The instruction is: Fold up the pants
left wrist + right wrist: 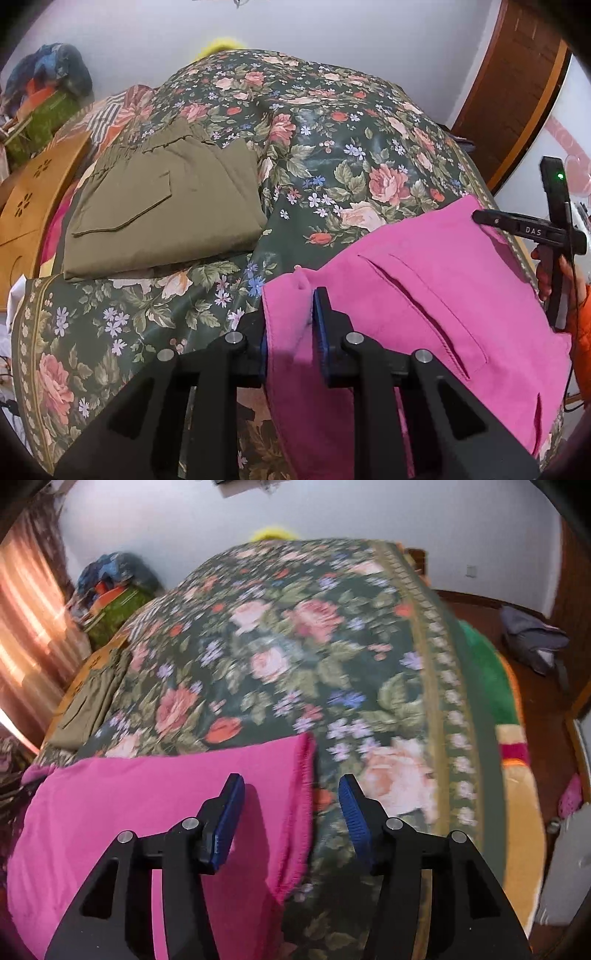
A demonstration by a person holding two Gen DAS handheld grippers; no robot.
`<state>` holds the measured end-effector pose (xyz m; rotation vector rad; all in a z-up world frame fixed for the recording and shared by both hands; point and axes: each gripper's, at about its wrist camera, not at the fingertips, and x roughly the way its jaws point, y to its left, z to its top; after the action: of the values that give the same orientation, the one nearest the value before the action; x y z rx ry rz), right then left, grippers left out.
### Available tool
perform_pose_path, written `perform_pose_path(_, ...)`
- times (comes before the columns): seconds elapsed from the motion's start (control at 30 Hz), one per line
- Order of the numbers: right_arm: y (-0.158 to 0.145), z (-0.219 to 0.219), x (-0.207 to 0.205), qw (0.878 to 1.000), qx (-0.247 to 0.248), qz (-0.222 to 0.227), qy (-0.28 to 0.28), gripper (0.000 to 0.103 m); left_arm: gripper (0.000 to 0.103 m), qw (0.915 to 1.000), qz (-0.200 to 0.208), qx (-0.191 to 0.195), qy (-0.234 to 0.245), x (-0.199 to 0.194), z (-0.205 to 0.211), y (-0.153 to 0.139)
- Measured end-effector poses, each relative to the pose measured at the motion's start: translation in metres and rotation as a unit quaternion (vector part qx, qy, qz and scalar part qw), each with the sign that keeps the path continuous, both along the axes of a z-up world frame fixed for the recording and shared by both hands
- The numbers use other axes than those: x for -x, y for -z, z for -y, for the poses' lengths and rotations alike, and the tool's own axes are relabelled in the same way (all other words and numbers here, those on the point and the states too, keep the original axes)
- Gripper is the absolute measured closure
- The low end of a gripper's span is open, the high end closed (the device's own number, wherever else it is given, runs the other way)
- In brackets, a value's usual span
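Note:
Pink pants lie on the near part of a floral bed cover, back pocket up. My left gripper is shut on a bunched fold at their left edge, with the cloth pinched between the blue pads. In the right wrist view the pink pants spread to the left, and my right gripper stands open over their right edge. Its left finger is above the cloth and its right finger above the floral cover. Nothing is pinched there. A hand in an orange sleeve holds that gripper.
Folded olive pants rest at the bed's left side, small in the right wrist view. A wooden board and a clothes pile stand to the left. A green and yellow blanket hangs off the right edge, with a grey bag on the floor.

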<state>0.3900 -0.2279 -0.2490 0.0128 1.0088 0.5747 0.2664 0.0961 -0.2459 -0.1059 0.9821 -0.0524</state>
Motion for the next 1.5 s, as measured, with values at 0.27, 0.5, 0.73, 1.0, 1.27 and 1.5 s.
perform_pose_path(0.27,0.013,-0.030,-0.004,0.999,0.005,-0.014,-0.050,0.097,0.080,1.0000,0.000,-0.003,-0.004,-0.004,-0.002,0.003)
perform_pose_path(0.5,0.000,-0.031,0.002,0.997,0.029,0.054,-0.040,0.098,0.083,0.9998,0.018,-0.004,-0.010,-0.002,-0.003,-0.007)
perform_pose_path(0.73,-0.005,-0.029,0.001,0.993,0.069,0.097,-0.024,0.099,0.084,0.9984,0.007,-0.055,0.010,-0.007,0.008,0.001)
perform_pose_path(1.0,-0.016,-0.027,0.008,0.985,0.148,0.091,-0.020,0.072,0.063,0.9991,0.004,-0.037,-0.023,0.006,-0.011,-0.018)
perform_pose_path(1.27,-0.064,-0.012,0.074,0.992,0.078,0.088,-0.053,0.062,0.062,0.9997,0.023,-0.003,0.010,0.044,0.014,-0.053)
perform_pose_path(1.5,-0.062,-0.025,0.144,0.994,0.044,0.063,-0.084,0.051,0.062,0.9987,-0.013,0.010,0.049,0.072,0.060,-0.032)
